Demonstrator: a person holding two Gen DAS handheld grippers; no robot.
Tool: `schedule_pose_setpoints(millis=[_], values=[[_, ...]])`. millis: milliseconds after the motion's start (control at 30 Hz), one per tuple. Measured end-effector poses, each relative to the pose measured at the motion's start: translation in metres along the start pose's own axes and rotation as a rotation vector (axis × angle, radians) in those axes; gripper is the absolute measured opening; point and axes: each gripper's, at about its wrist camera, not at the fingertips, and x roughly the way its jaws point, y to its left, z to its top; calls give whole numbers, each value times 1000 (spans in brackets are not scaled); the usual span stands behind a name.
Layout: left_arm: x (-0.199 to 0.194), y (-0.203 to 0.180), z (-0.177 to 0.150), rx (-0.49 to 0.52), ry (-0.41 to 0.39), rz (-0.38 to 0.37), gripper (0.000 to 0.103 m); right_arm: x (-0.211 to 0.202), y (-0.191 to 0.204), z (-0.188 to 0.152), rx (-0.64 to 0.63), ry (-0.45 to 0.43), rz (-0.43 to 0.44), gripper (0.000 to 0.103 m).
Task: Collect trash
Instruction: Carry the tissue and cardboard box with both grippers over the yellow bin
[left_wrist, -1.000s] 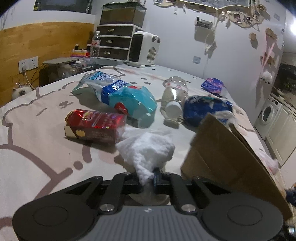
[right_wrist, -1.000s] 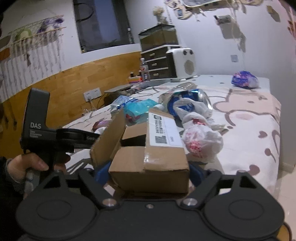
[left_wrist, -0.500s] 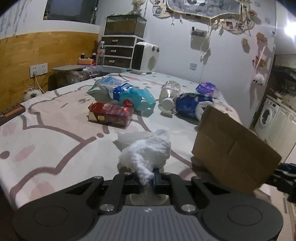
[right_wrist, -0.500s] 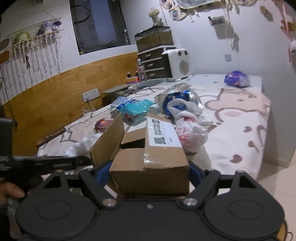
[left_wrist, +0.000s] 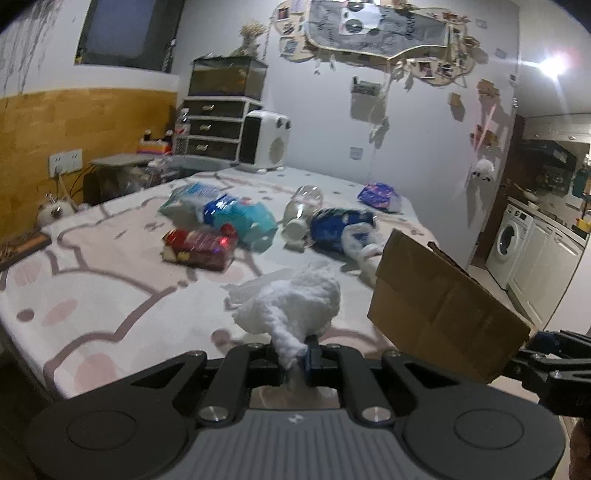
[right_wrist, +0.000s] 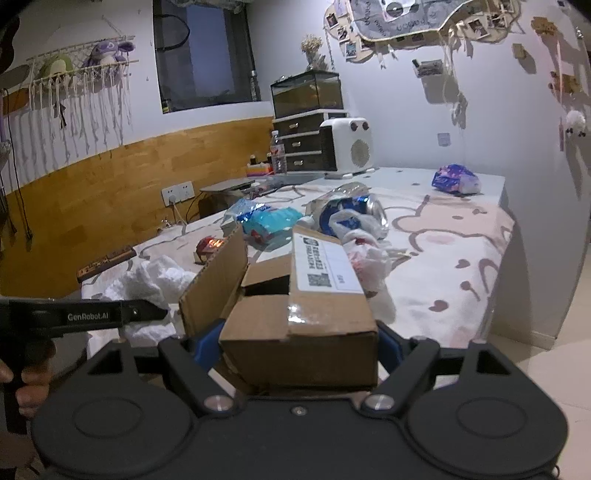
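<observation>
My left gripper (left_wrist: 297, 356) is shut on a crumpled white tissue (left_wrist: 295, 301), held up over the near edge of the bed (left_wrist: 92, 295). In the right wrist view my right gripper (right_wrist: 299, 343) is clamped on a brown cardboard box (right_wrist: 299, 325) with one flap standing open. The same box (left_wrist: 439, 306) shows at the right of the left wrist view. From the right wrist view the left gripper (right_wrist: 159, 314) reaches in at the left, the tissue (right_wrist: 147, 280) behind it. Trash lies on the bed: a red packet (left_wrist: 199, 249), a teal bag (left_wrist: 243, 219), a clear bottle (left_wrist: 301, 218), a blue wrapper (left_wrist: 341, 227).
A purple packet (left_wrist: 378, 195) lies near the bed's far corner. Behind the bed stand a white heater (left_wrist: 264, 142) and a drawer unit (left_wrist: 218, 129). A washing machine (left_wrist: 511, 240) is off to the right. A white plastic bag (right_wrist: 365, 258) lies beyond the box.
Both grippers have pulled back from the bed and risen a little, carrying the tissue and the box. The trash on the bed now looks farther away.
</observation>
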Motion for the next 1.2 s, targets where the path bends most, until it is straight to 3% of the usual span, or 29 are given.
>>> schedule_pose_setpoints(millis=[267,667,1200], values=[[-9,-37,19,53,-40,-41,10,-32,-14,16,-1,-31,-53,83],[-1,-116,31,129,-56,-174,10,-81,-65,22,57,-94,-149,83],[59,-255,26,230,41,-320,10,-138,-175,6,140,-93,-364,83]])
